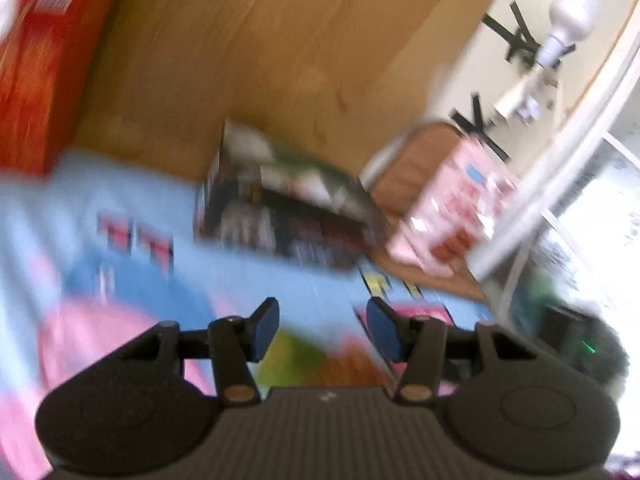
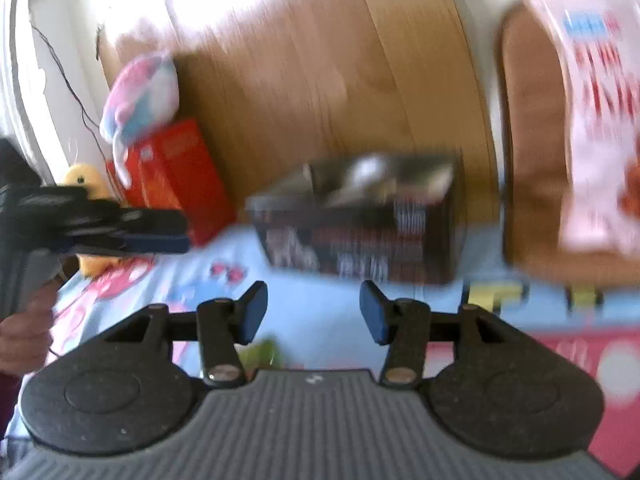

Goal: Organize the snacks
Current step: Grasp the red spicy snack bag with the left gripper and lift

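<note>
Both views are motion-blurred. A dark snack box stands on a light blue patterned mat against a wooden panel. A pink snack bag leans in a brown basket to its right. A red box stands at the left. My left gripper is open and empty, short of the dark box; it also shows from the side in the right wrist view. My right gripper is open and empty, just in front of the dark box.
A pink-and-blue bag rests on the red box, with a yellow toy beside it. A wooden panel backs the scene. A white rail and a light bulb are at the right.
</note>
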